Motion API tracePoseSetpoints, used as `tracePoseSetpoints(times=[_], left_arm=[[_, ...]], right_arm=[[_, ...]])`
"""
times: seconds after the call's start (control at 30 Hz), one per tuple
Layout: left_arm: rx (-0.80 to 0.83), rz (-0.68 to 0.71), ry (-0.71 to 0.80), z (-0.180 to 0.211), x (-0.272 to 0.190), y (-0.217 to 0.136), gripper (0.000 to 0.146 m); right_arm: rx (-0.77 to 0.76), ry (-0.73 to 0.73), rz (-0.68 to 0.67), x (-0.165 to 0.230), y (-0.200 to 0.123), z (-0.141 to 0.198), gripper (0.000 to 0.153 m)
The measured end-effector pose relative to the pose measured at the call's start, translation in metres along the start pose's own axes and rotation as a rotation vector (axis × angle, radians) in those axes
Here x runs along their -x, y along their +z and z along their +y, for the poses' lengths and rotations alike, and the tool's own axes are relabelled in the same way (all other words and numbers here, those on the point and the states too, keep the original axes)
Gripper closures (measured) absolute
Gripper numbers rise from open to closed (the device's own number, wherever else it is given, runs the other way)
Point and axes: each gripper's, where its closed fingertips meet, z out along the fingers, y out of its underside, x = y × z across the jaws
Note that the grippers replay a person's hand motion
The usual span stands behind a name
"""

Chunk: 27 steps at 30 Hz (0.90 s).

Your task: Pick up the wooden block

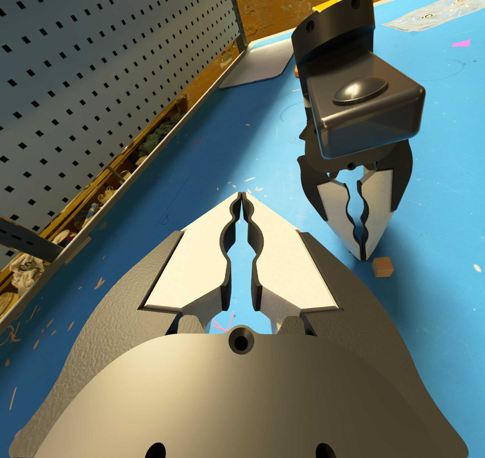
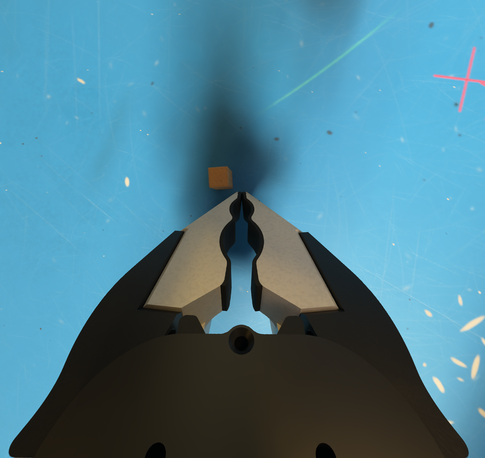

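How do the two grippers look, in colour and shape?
Both share one shape: a rounded body with screw holes and two cream, wavy-edged fingers tapering to a point. The left gripper has a light tan-grey body; the right gripper is dark brown-black. No cables or markings show.

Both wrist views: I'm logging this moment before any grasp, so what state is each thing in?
Left tongs: shut, empty, above the table.
Right tongs: shut, empty, tips down beside the block.
Wooden block: loose on the blue table, not gripped.
Clear plastic bag: lying flat at the far edge.
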Motion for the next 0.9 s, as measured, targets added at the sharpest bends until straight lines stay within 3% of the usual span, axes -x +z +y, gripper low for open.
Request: tracePoseSetpoints(times=[0.2,0.63,0.9], left_arm=[[0.001,-0.003,-0.002,0.0,0.001,0.0,0.146],[-0.009,0.002,-0.011,-0.001,0.002,-0.002,0.146],[-0.005,0.004,-0.012,0.0,0.001,-0.001,0.146]], right_arm=[[-0.015,0.041,0.049,-0.01,-0.009,0.004,0.148],[-0.05,-0.019,-0.046,0.013,-0.009,-0.005,0.132],[-0.015,-0.037,-0.066,0.017,0.005,-0.009,0.136]])
